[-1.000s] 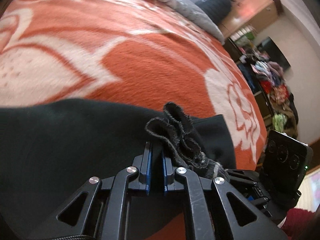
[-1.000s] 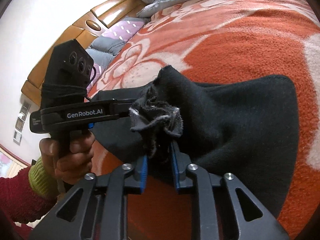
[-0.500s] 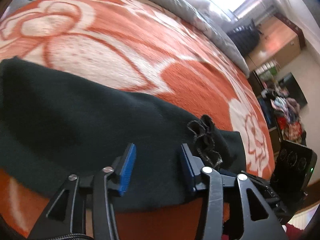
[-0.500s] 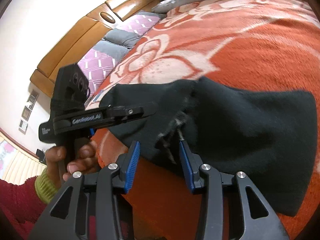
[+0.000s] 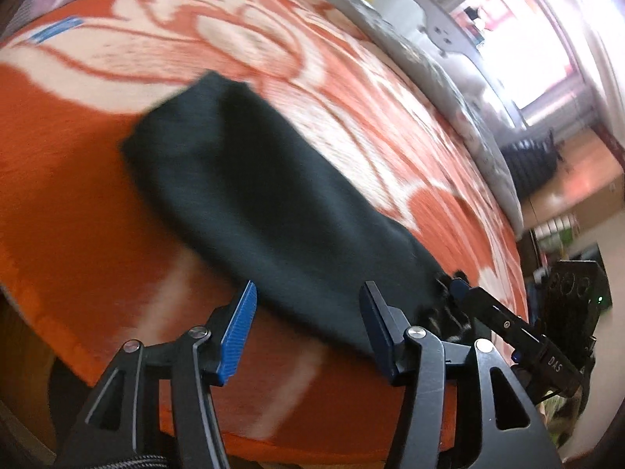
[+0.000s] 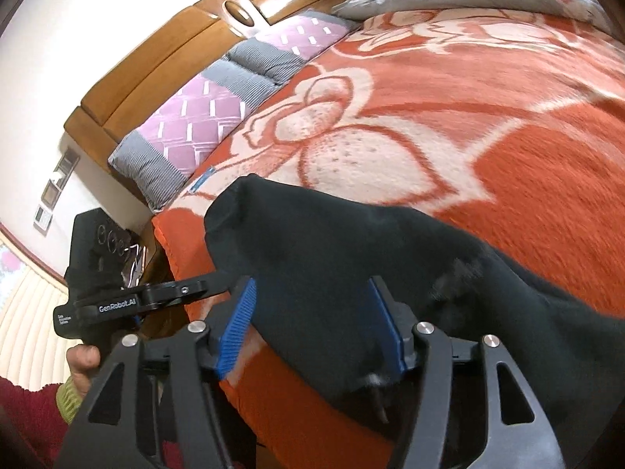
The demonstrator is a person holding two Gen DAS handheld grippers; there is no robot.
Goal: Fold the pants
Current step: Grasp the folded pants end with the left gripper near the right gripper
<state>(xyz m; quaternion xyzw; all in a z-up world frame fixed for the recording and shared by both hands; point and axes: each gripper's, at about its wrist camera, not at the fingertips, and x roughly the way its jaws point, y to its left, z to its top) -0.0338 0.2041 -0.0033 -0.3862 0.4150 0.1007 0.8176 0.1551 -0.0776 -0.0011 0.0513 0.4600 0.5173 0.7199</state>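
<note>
Now the black pants point(image 5: 273, 203) lie folded on the orange blanket point(image 5: 78, 211) near the bed's edge, long axis running left to right; both the left gripper point(image 5: 308, 328) and right gripper point(image 6: 312, 324) hang just above the near hem, jaws spread wide, gripping nothing

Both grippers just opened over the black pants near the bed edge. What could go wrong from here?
1. The black fleece pants lie near the edge of the orange floral blanket; a tug could slide them off.
2. The frayed cuff sits beside the right gripper; it may snag.
</note>
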